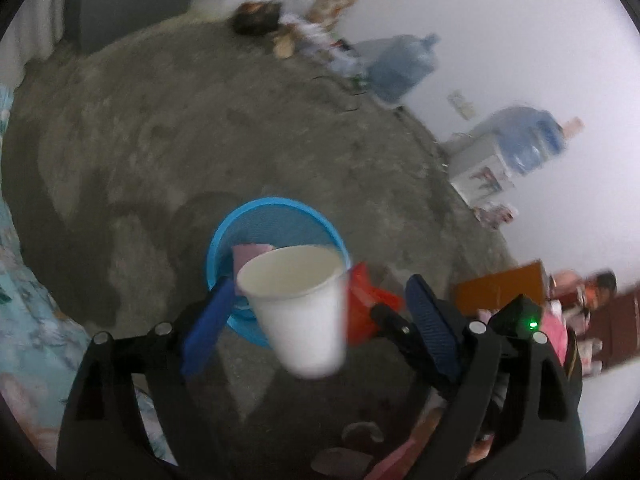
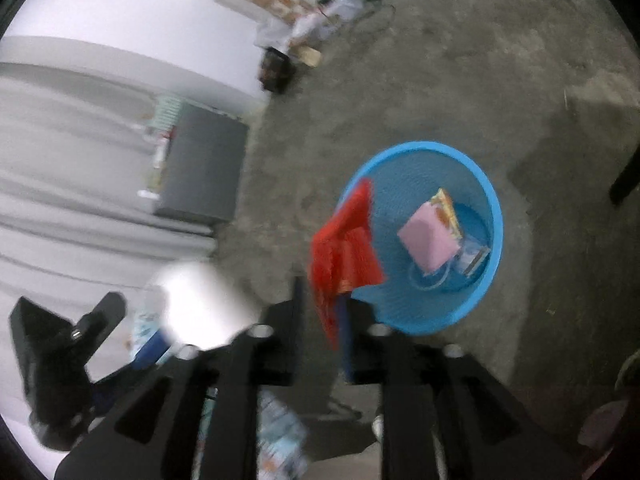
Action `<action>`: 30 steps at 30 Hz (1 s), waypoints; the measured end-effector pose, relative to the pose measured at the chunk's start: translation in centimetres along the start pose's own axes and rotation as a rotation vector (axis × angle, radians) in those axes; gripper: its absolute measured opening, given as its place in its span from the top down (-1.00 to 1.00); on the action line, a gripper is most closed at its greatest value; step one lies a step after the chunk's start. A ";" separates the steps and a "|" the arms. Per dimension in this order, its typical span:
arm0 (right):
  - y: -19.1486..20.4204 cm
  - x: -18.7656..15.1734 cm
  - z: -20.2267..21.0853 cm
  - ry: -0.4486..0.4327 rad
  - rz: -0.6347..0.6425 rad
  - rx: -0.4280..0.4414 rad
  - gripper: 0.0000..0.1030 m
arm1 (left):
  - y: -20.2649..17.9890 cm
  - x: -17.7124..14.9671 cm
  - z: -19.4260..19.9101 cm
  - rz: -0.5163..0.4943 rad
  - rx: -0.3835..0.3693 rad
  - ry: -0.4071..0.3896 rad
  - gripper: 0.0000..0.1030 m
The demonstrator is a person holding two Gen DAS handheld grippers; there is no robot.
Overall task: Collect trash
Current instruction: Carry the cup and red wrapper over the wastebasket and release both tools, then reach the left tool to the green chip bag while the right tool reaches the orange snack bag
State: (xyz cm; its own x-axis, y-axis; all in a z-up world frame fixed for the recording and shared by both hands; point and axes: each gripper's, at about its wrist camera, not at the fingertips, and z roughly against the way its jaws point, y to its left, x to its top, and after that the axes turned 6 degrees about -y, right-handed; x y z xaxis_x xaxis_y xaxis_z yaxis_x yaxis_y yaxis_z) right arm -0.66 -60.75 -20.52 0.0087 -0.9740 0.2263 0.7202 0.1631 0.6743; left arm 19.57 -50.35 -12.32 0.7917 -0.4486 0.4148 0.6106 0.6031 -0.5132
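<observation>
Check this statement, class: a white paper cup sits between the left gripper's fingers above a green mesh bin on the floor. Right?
Not quite: the mesh bin is blue, not green, as the left wrist view shows. The white paper cup does sit between the left gripper's fingers.

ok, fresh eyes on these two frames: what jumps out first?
A white paper cup hangs between the open fingers of the left gripper, just in front of the blue basket on the grey floor. A red wrapper dangles at the right gripper over the basket's rim.
</observation>
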 end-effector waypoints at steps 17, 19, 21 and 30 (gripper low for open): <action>0.0 -4.6 2.4 -0.035 0.157 -0.138 -0.14 | 2.4 -3.0 9.1 0.110 -0.149 -0.122 -0.61; 2.4 -6.0 3.4 -0.039 0.264 -0.137 -0.23 | 2.8 -3.8 11.6 0.132 -0.178 -0.158 -0.60; 4.9 -7.2 4.3 -0.047 0.355 -0.123 -0.26 | 3.2 -4.8 14.6 0.131 -0.180 -0.193 -0.61; 16.3 -13.1 9.9 -0.108 0.676 0.008 -0.60 | 5.1 -9.7 29.0 0.066 -0.109 -0.431 -0.61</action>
State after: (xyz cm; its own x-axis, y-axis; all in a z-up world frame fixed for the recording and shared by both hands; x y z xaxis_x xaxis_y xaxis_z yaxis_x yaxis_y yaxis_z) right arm 4.12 -43.79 -5.50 0.3853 -0.6365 0.6682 0.5754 0.7318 0.3653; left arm 14.43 -23.80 2.78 0.7624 -0.0814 0.6420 0.5760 0.5375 -0.6159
